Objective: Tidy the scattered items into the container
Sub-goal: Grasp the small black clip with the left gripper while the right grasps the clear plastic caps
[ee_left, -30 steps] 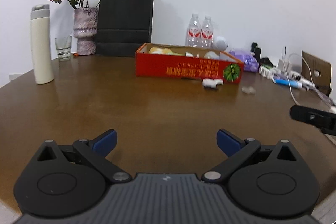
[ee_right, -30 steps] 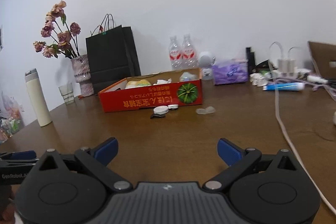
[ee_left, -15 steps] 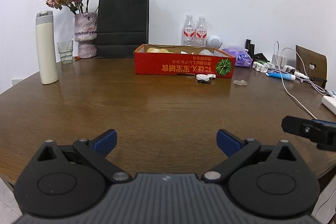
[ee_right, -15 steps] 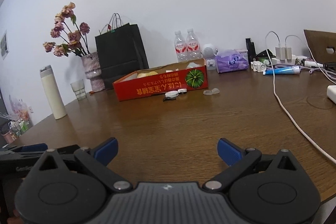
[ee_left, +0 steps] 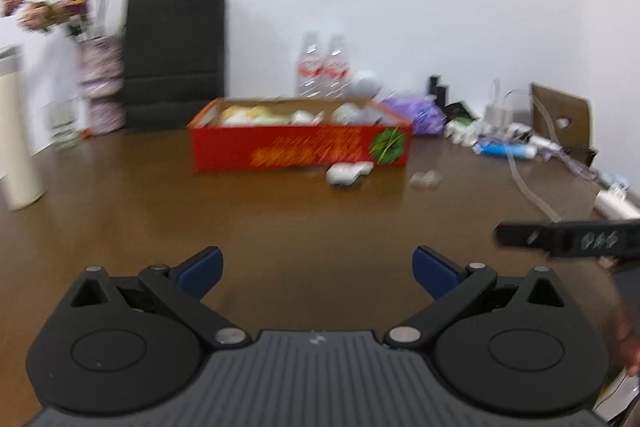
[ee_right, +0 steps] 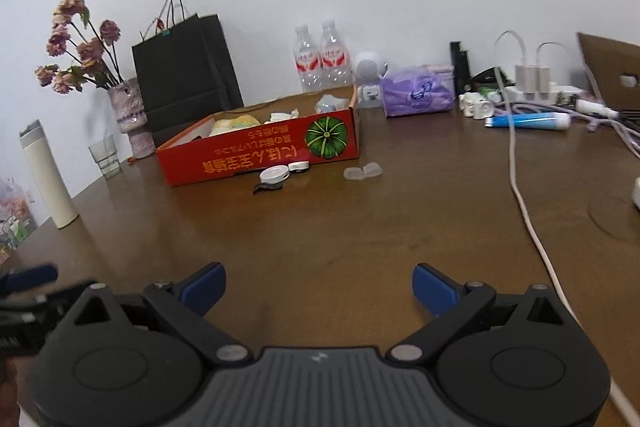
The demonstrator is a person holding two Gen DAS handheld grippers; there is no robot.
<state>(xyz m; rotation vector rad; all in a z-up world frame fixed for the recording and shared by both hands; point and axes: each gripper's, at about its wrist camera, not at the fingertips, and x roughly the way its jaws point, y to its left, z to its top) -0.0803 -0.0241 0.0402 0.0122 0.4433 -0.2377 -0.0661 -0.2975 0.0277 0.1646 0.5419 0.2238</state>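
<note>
While both hover over the table (ee_right: 360,227), I see my left gripper (ee_left: 316,267) and right gripper (ee_right: 319,285) spread wide, holding nothing.

This looks like a room in an office or maybe a home. A big brown tabletop (ee_right: 360,227) stands by a plain white wall, with flowers in a vase (ee_right: 134,107), water bottles (ee_right: 320,61), tissues (ee_right: 418,95) and chargers (ee_right: 534,77).

Both wrist cams low, facing box (ee_right: 260,155)
</note>
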